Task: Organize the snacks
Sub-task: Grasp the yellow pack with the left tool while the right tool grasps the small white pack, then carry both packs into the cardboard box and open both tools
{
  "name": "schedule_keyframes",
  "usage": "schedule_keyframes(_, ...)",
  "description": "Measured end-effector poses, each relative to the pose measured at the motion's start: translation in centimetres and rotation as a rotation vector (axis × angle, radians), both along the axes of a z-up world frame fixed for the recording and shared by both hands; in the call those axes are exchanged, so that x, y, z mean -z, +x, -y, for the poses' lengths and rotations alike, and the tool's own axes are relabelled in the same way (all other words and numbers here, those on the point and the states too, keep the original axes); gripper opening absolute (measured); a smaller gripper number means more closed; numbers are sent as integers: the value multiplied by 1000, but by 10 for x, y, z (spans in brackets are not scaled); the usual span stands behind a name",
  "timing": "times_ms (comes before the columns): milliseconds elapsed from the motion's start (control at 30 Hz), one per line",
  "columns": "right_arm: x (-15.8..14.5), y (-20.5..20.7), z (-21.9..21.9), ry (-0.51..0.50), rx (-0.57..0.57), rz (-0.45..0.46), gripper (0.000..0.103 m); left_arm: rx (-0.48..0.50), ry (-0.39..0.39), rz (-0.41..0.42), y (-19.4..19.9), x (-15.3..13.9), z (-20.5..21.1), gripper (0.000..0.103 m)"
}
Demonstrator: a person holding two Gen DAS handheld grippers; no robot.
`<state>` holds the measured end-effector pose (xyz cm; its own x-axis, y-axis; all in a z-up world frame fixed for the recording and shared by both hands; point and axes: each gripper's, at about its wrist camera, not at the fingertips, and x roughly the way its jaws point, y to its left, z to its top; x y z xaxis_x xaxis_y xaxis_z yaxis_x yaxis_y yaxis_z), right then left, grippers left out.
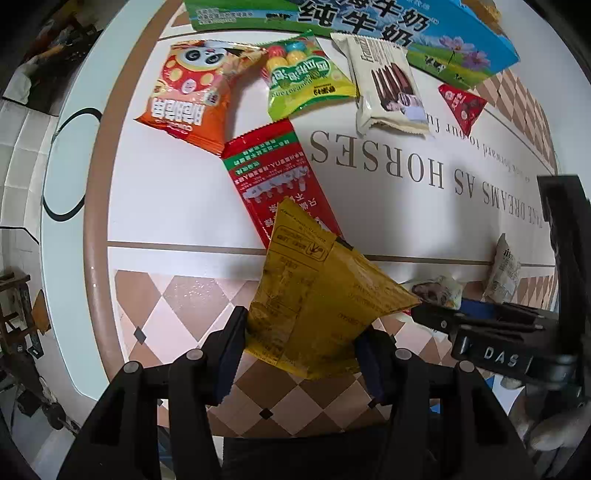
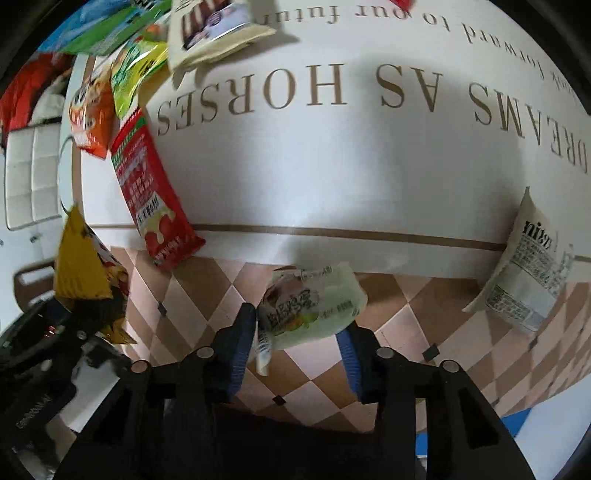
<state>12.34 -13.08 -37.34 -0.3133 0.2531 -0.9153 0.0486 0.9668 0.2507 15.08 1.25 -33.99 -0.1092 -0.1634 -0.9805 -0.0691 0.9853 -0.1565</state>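
My left gripper is shut on a yellow snack bag, which hangs above the checkered edge of the tablecloth. The same yellow bag and the left gripper show at the left of the right wrist view. My right gripper is shut on a small pale green packet, pinched between its blue pads. That packet and the right gripper appear at the right of the left wrist view.
Snacks lie on the cloth: a red packet, an orange panda bag, a green candy bag, a cream chocolate-stick pack, a small red triangle packet, a white pillow pack. A milk carton box lies at the far edge.
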Motion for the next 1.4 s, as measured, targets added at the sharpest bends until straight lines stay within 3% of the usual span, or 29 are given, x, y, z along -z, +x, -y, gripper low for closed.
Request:
schedule_keyframes(67,7,6,15,-1,29,-11,65,5,0,-10,3,5,7,53)
schedule_keyframes(200,17,11,22,3,80,-44,66,14,3,-27,5,11,12,53)
schedule_keyframes(533,18,-4,1,-43,-19,-87,66,10,-2,-51,6,19,6,53)
schedule_keyframes(1033,11,-3,0,-61,1,-10,57,11,-1,-35,8,5,5,53)
schedule_keyframes(1200,-23,8,9,0,39,39,57,13,-14,20,17,-24,5,53)
schedule_keyframes(1400,-106,51,10,91,48,187,57,4,-44,174,63,-94,0,53)
